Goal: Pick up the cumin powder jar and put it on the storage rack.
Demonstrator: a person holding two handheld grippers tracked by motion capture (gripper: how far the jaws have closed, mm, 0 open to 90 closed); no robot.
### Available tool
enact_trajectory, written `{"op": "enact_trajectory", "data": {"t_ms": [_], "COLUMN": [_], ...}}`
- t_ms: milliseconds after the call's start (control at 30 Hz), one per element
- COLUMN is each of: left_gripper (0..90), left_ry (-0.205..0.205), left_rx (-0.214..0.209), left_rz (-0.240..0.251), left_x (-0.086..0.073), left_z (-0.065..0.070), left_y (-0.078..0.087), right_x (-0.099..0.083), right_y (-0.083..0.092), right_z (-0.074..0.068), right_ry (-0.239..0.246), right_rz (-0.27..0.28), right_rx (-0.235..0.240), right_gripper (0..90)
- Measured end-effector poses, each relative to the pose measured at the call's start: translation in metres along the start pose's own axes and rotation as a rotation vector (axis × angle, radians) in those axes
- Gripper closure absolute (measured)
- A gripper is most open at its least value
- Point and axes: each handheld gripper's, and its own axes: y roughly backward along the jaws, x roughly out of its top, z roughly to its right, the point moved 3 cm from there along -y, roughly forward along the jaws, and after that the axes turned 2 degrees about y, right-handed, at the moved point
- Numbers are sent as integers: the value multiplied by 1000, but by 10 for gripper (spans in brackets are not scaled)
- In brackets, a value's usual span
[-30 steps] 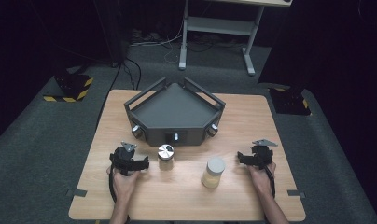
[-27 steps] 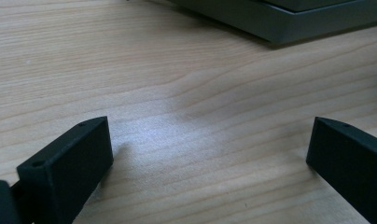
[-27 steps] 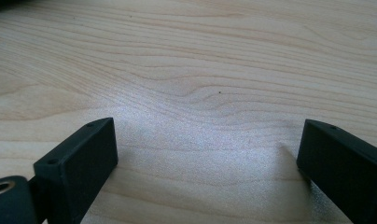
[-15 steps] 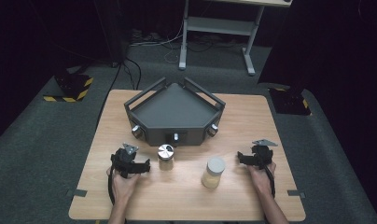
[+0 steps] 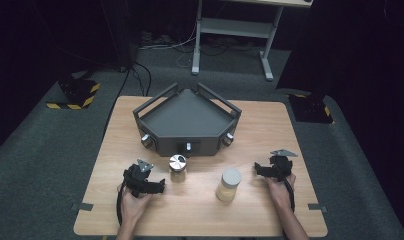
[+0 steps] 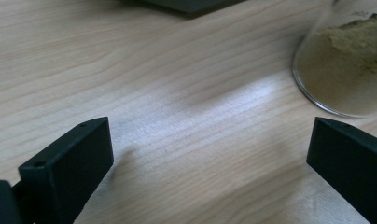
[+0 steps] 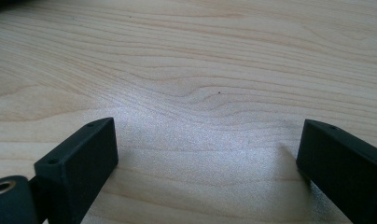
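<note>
Pale wood grain covers the table (image 5: 200,210), where two jars stand upright, long axes vertical, lids up. The silver-lidded jar (image 5: 178,168) sits just in front of the dark three-sided tray (image 5: 187,120), close beside the left hand-held gripper (image 5: 157,186), whose jaws are spread wide with nothing between them. The grey-lidded jar (image 5: 229,184) stands between both hands. The right hand-held gripper (image 5: 259,170) also gapes wide over bare wood.
</note>
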Motion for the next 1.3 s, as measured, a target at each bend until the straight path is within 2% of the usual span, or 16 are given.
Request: {"op": "enact_trajectory", "data": {"t_ms": [200,233,500,800,1100,1300], "left_gripper": [4,4,3,3,4,4], "left_ry": [-32,-45,-77,-84,-78,-83], "left_rx": [-32,-45,-87,-125,-129,-118], "left_rz": [17,22,48,79,80,80], "left_x": [-4,-6,-6,-1,6,9], "left_z": [9,14,28,40,48,52], "left_y": [5,6,9,6,0,3], "right_x": [0,0,0,0,0,0], "right_y": [0,0,0,0,0,0], "right_z": [0,0,0,0,0,0], "right_ry": [0,1,3,4,3,4], "right_rz": [0,0,1,2,2,3], "right_rx": [0,0,-1,-2,-1,1], "right_gripper": [47,48,48,50,52,54]}}
